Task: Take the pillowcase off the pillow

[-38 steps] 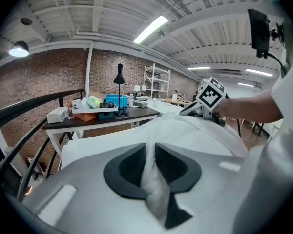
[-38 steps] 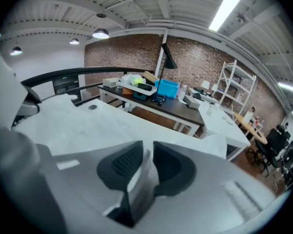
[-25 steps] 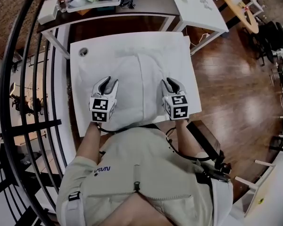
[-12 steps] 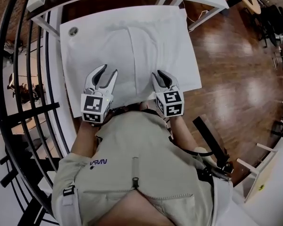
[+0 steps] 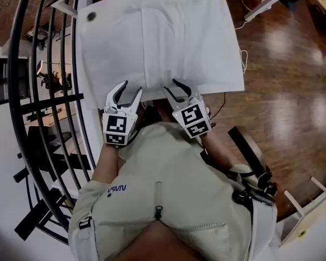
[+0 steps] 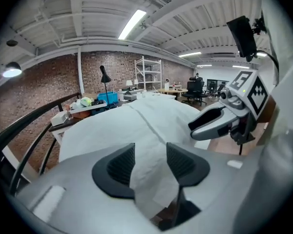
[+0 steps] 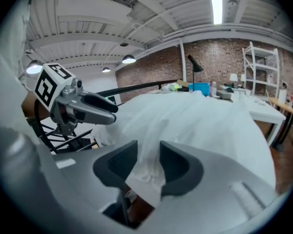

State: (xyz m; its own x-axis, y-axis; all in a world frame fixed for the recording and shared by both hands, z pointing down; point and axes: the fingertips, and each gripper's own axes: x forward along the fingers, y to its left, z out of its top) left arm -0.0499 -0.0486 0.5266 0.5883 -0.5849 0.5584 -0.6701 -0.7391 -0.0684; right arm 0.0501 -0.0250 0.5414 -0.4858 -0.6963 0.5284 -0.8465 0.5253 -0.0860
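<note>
- pillowcase [image 5: 174, 37] – white, smooth across the top, with one long crease or seam running away from the person left of centre; near edge drawn up into both tongs.
- pillow – inside the case, so no bare part to be seen; lying flat along the white table [image 5: 87, 48], its near end at the table edge closest to the person.
- left gripper [image 6: 150, 162] – at the near left part of the case; jaws spread and just now opening, a loose flap of the cloth lying between the dark pads [image 6: 118, 165], not pinched.
- right gripper [image 7: 147, 165] – at the near edge just right of the crease; jaws likewise parted and just now opening, a bunched ridge of the cloth standing between them and hanging down behind the pads – released, not clamped.
- marker cubes [image 5: 118, 130] – one on the back of each gripper, black-and-white squares facing up.
- both grippers close together, side by side, each in sight of the other's camera.
- cable hole [image 5: 91, 16] – round, in the bare far left corner of the table.
- black railing [image 5: 22, 91] – curved bars left of the table.
- wooden floor [image 5: 282, 64] – glossy brown, right of the table.
</note>
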